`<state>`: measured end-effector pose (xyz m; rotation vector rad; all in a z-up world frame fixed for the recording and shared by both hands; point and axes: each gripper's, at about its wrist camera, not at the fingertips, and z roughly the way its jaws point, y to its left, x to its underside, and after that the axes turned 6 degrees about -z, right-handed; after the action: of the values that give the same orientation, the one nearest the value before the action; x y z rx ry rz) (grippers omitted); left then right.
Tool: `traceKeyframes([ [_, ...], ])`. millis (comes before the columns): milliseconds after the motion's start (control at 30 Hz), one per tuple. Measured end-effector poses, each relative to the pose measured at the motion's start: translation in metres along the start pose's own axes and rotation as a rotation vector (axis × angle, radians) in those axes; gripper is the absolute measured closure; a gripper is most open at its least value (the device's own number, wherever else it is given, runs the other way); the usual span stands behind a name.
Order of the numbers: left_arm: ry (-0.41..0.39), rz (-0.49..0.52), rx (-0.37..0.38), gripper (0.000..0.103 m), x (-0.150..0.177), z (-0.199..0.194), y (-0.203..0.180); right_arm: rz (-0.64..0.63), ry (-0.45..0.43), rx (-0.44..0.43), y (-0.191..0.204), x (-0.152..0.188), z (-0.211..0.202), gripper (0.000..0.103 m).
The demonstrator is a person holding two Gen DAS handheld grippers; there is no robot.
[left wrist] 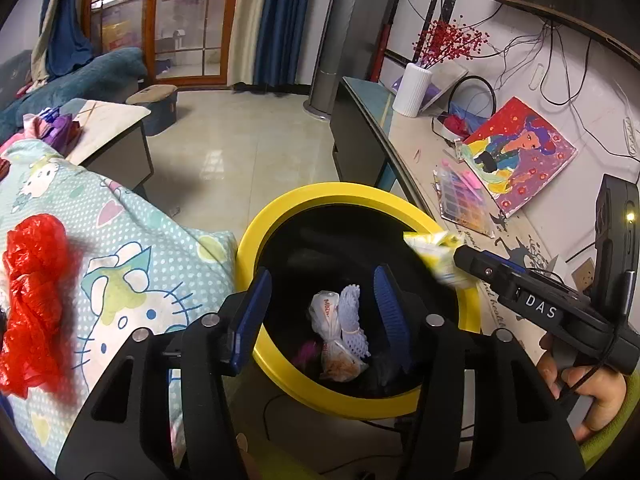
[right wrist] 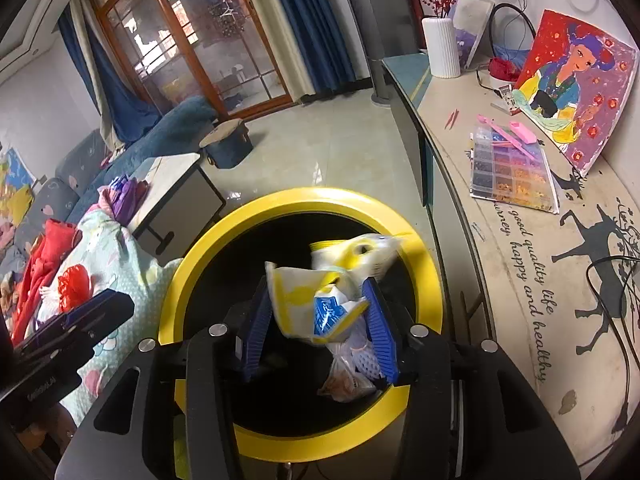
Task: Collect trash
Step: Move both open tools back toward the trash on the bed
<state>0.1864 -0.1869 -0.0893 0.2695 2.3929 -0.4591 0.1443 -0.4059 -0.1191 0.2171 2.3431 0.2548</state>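
Observation:
A black bin with a yellow rim (left wrist: 320, 192) (right wrist: 304, 196) stands on the floor under both grippers. My left gripper (left wrist: 322, 276) hangs open over its mouth with nothing between its blue pads. Down inside lie a knotted white bag and a white foam net (left wrist: 340, 328) (right wrist: 352, 368). My right gripper (right wrist: 318, 282) is over the bin too. Its jaws stand apart, and a crumpled yellow-and-white wrapper (right wrist: 304, 300) sits loosely between them, blurred at its far end. The left wrist view shows that wrapper (left wrist: 436, 252) at the right gripper's tip (left wrist: 460, 258).
A Hello Kitty quilt (left wrist: 132, 264) with a red plastic bag (left wrist: 32, 288) (right wrist: 74, 284) on it presses against the bin's left side. A long cabinet (right wrist: 520, 264) on the right carries a bead box (right wrist: 512, 172), a painting and a white vase (right wrist: 440, 46). Tiled floor lies beyond the bin.

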Motion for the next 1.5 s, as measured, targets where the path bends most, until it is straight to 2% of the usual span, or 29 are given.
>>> traceKeyframes([
  [167,-0.023,-0.017,0.008,0.032,-0.003,-0.006,-0.001,-0.012,-0.024,-0.002,0.005,-0.003,-0.006,0.054],
  [400,-0.081,-0.028,-0.013,0.014,-0.005,-0.025,0.003,-0.022,-0.045,-0.009,0.013,-0.004,-0.013,0.051],
  [467,-0.094,-0.034,-0.016,0.012,-0.005,-0.030,0.004,-0.027,-0.057,-0.011,0.016,-0.004,-0.016,0.050],
  [767,-0.161,-0.056,-0.049,0.011,-0.003,-0.056,0.011,-0.077,-0.128,-0.048,0.044,-0.007,-0.036,0.040],
  [1067,-0.235,-0.079,-0.085,0.011,0.001,-0.085,0.022,-0.164,-0.202,-0.057,0.079,-0.007,-0.059,0.034],
  [1500,-0.332,-0.129,-0.153,0.011,0.009,-0.120,0.048,-0.277,-0.228,-0.108,0.119,-0.001,-0.078,0.030],
])
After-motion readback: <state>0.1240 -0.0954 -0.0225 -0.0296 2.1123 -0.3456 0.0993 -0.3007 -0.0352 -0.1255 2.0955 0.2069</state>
